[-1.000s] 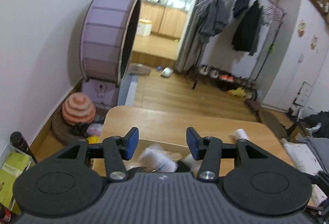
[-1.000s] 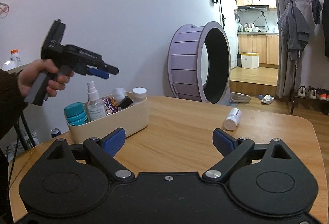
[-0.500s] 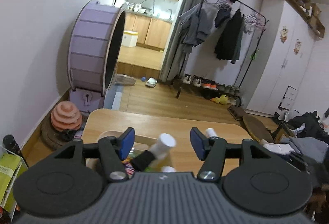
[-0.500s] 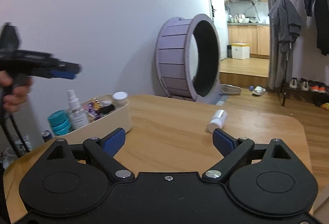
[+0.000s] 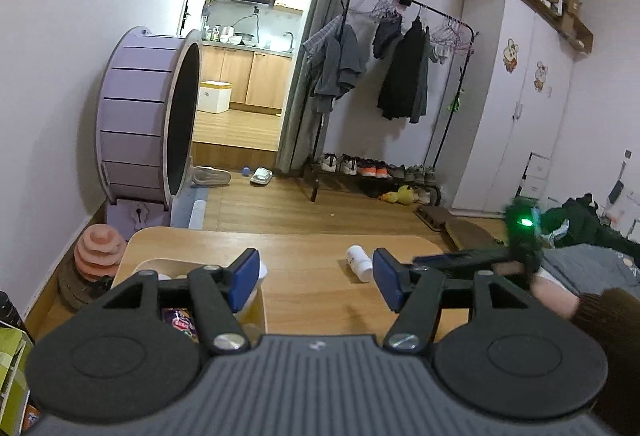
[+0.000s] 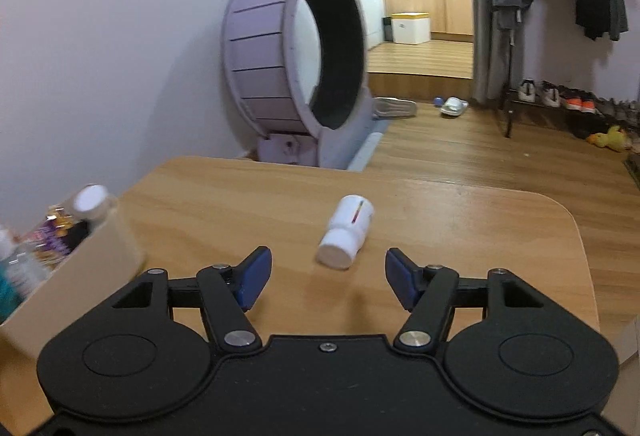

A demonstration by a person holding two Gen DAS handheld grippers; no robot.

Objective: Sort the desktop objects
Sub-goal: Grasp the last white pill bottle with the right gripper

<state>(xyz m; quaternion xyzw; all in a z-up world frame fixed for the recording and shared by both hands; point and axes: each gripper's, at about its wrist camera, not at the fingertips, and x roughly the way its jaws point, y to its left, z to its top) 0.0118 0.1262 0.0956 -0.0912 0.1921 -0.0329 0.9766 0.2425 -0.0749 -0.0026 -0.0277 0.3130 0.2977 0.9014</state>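
Since a second ago, we are seeing our right gripper (image 6: 328,278) brought in low over the wooden table (image 6: 460,220): the white bottle (image 6: 347,232), then far off, is now lying just ahead of the spread blue pads. Our left gripper (image 5: 316,282), which was looking down into the cream bin (image 5: 256,310), is now raised and drawn back beside it, facing across the table.

Counting: one white bottle lying loose on its side, cap end toward the right wrist camera; one cream bin (image 6: 100,264) at the table's left edge, with a white-capped jar (image 6: 91,202) and purple packets (image 6: 52,240) showing blurred inside; two grippers, both with jaws wide apart and gripping nothing.

From the left wrist we are catching the right gripper (image 5: 460,262) held by a hand (image 5: 554,296) in a brown sleeve, a green light on its body.

Around us: one purple exercise wheel (image 6: 292,56) behind the table, a clothes rack (image 5: 404,76), shoes beneath it. Nothing is standing between the right jaws and the bottle.
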